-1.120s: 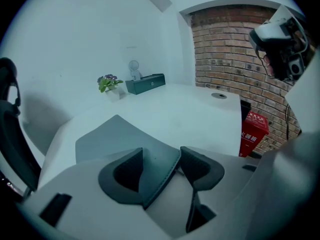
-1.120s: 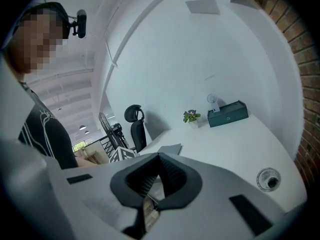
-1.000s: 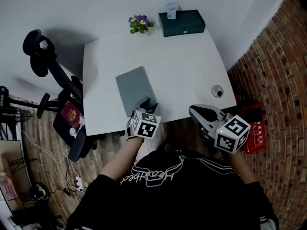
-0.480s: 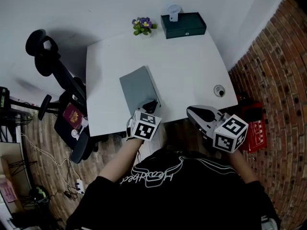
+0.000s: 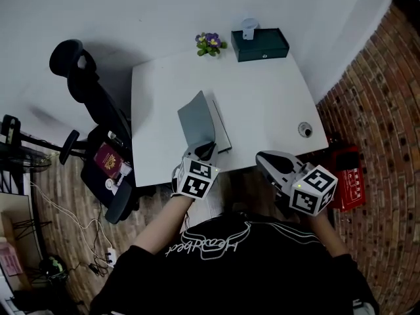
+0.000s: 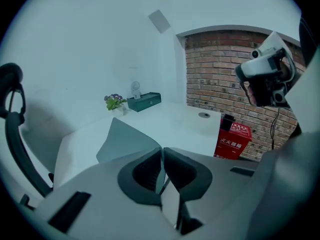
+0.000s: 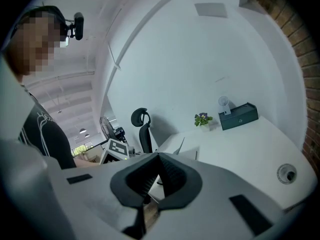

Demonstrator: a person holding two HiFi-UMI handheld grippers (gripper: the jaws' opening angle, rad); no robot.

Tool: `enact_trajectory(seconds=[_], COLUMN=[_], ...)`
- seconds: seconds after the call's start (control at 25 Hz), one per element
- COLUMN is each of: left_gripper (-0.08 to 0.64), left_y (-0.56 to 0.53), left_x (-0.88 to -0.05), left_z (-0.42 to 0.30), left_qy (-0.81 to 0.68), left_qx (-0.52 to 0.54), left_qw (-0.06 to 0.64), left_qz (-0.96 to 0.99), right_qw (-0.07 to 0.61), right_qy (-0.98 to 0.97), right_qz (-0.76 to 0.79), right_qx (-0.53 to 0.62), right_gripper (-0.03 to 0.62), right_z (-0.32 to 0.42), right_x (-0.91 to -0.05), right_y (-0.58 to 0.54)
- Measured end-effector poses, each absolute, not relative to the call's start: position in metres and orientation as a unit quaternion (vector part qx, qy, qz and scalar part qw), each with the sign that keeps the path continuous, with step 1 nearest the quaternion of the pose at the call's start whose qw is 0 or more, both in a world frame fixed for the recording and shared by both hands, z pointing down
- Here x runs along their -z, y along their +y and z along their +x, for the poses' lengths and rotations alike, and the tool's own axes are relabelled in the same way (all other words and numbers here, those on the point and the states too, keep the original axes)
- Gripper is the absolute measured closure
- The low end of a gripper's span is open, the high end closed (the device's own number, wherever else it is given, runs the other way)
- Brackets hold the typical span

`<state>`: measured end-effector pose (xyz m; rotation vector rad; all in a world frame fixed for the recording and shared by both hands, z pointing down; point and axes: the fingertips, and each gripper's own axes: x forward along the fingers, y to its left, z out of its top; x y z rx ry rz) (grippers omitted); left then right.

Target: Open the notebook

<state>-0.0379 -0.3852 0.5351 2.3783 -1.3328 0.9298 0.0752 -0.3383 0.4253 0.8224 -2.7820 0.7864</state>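
Notebook point(image 5: 199, 118) lies on the near left part of the white desk point(image 5: 262, 104), close to the front edge. Its thin, flat grey cover is tilted up off the block of pages, and a pale strip of the pages shows beside it on the right. The left hand-held gripper point(image 5: 207, 151) has just clenched its dark, ribbed pads on the cover's near corner, and the sheet runs straight between them. The right hand-held gripper point(image 5: 266, 157) hangs off the front edge of the desk, well apart from the notebook, with its jaws pressed together on nothing. The desk top is smooth and matt with squared corners, and most of it is bare. A dark green rectangular box point(image 5: 260, 44) and a small pot of purple flowers point(image 5: 210, 43) stand along the far edge by the white wall. A round cable grommet point(image 5: 304, 129) sits near the right edge. A black office chair point(image 5: 92, 104) stands at the left side. To the right are a rough brick wall point(image 5: 380, 97) and a red box point(image 5: 346, 176) on the floor.
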Motion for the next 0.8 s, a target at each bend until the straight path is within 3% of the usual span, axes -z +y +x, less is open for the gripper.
enact_trajectory(seconds=[0.8], left_gripper=[0.515], left_y=[-0.336], left_x=[-0.496], left_z=[-0.164], left_qy=[-0.569], left_qx=[-0.212], left_qw=[0.159], left_qz=[0.779], right_qw=[0.079], right_qy=[-0.939], right_qz=[0.234], right_qx=[-0.24], right_gripper=[0.592], right_z=[-0.01], right_x=[-0.426], right_y=[-0.282])
